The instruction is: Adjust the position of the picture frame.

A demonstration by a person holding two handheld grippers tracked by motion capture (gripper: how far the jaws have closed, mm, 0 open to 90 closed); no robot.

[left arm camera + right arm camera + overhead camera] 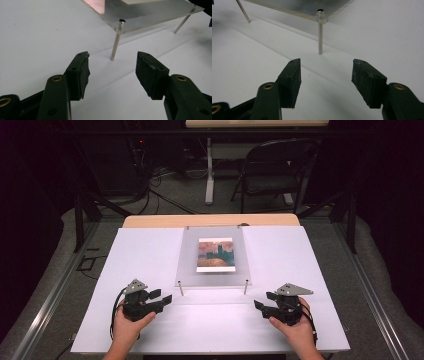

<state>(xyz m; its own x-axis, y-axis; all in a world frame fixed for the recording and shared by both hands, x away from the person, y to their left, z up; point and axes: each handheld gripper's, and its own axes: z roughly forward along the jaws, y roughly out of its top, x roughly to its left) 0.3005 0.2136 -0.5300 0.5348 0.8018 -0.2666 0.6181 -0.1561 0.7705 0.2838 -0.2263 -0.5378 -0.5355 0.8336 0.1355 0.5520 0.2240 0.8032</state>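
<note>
The left tongs point(162, 296) are spread with nothing between the jaws, held low over the white counter point(150, 255) near its front edge, toward the left corner, and aimed inward and away from the person. In the left gripper view the left tongs point(112, 71) frame a thin metal leg point(115, 45) that stands just beyond the jaw tips, apart from them. The right tongs point(265, 301) are likewise spread and empty, near the front edge toward the right corner, pointing inward; in the right gripper view the right tongs point(325, 73) face another metal leg point(320, 37), also beyond the tips and untouched. Both legs carry the near corners of a clear acrylic plate point(187, 270), raised level above the counter on its legs and sitting midway between the counter's left and right edges, reaching toward the back edge. On the plate lies a small picture point(215, 254) in red, orange and blue tones. Beyond the counter a folding chair point(272, 170) stands on the floor.
</note>
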